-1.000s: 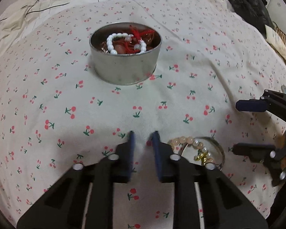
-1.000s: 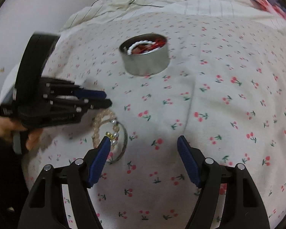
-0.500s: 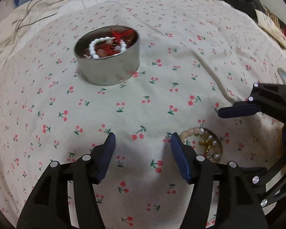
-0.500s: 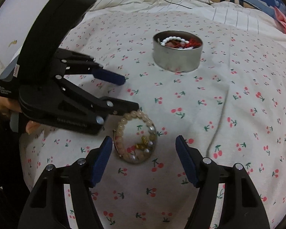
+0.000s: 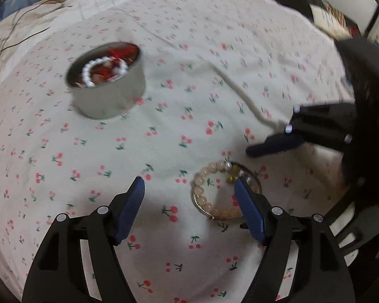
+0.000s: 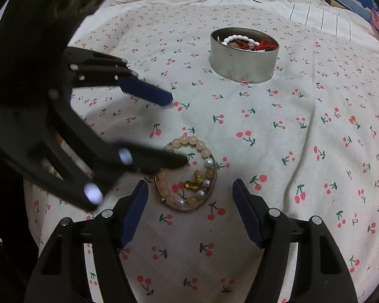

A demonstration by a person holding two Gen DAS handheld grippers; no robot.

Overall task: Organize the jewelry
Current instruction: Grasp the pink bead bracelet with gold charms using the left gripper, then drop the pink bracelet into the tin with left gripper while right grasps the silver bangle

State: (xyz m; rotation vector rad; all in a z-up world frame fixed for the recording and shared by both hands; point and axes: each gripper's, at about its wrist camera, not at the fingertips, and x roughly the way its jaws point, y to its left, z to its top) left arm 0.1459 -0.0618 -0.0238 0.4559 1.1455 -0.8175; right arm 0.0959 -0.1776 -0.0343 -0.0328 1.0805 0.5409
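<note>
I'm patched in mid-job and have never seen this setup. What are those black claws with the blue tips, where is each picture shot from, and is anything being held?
There is no robot arm here. A person holds two hand grippers, each with two blue-padded fingers and a fisheye camera looking along them.

The left wrist view shows the left gripper at the bottom, with the right one entering from the right. The right wrist view shows the right gripper, with the left one entering from the left.

On the cherry-print bedsheet lies a beaded bracelet with pearl and gold beads, inside a thin bangle. Farther back stands a round metal tin already holding jewelry.

Both grippers are open and hold nothing.
</note>
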